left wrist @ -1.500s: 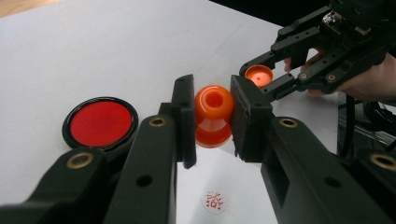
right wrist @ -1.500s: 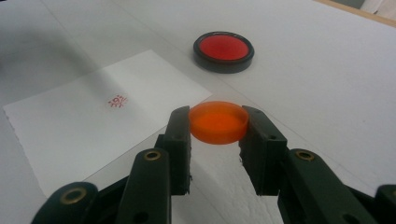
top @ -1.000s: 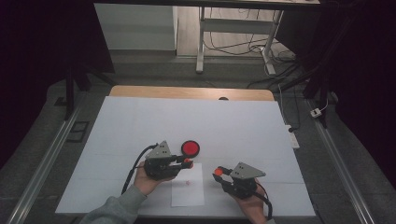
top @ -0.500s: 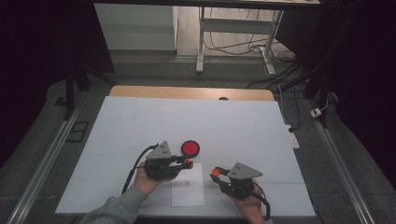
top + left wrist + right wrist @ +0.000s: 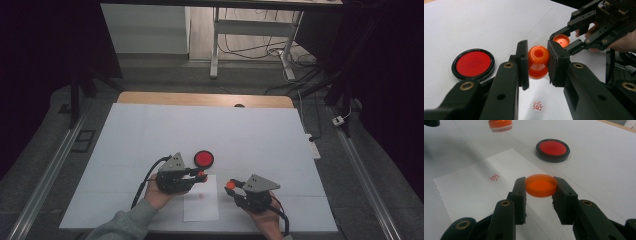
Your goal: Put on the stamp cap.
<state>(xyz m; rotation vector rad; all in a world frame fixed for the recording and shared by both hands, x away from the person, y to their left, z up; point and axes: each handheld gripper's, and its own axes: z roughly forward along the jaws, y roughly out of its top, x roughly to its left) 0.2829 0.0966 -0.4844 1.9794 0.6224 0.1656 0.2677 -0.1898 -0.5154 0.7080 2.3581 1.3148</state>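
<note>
Paper (image 5: 201,199) lies by the counter's (image 5: 125,130) near edge in the high view, left tongs (image 5: 538,62) clamp the stamp (image 5: 538,62) above it, right tongs (image 5: 540,186) clamp its cap (image 5: 540,185): bring cap squarely onto stamp, ink pad (image 5: 552,150) undisturbed.

White table top (image 5: 150,130), wooden edge strip (image 5: 200,98), metal desk legs (image 5: 215,45), floor cables (image 5: 305,80)

Red stamp mark (image 5: 537,106) on paper (image 5: 474,192): too small to read
</note>
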